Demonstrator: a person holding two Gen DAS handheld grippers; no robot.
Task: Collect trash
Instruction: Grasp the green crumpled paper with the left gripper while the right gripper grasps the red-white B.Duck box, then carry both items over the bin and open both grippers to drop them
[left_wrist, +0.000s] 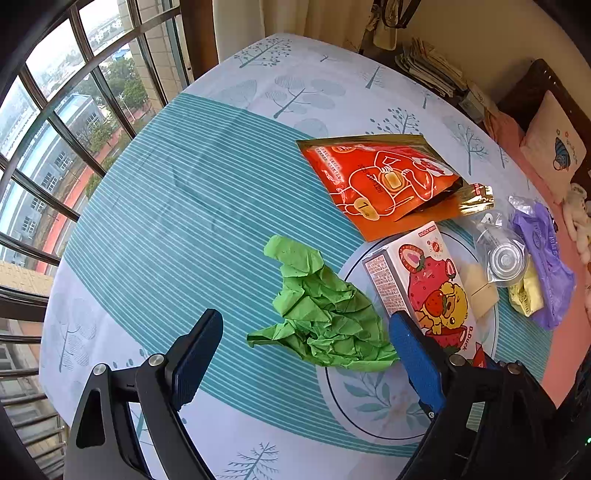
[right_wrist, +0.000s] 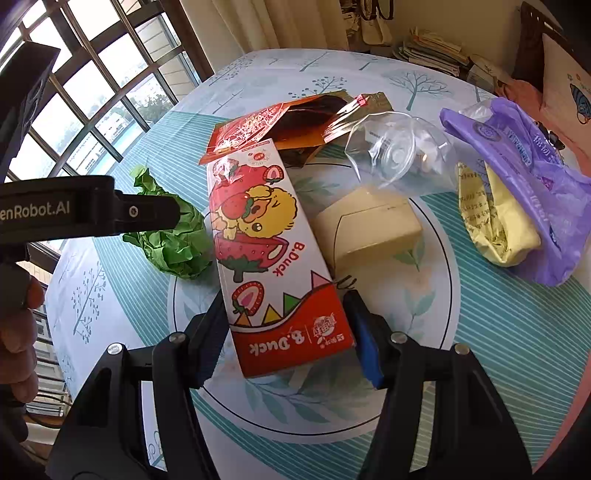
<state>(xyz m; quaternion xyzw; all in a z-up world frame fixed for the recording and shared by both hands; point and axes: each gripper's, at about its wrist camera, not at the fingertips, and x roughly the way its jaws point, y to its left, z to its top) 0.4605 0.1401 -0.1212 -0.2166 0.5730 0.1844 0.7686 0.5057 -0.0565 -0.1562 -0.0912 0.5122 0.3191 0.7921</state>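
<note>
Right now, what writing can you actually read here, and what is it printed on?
"B.Duck": on the white and red strawberry cardboard carton, printed twice.
"enRobot.AI": on the black left gripper, start cut off.
"7": on the orange foil pouch.
Unreadable: fine print on the carton's side, pouch lettering, purple plastic bag, yellow paper wrapper.

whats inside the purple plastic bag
A crumpled yellow wrapper pokes out of the purple plastic bag; anything deeper inside is hidden by the plastic.
</note>
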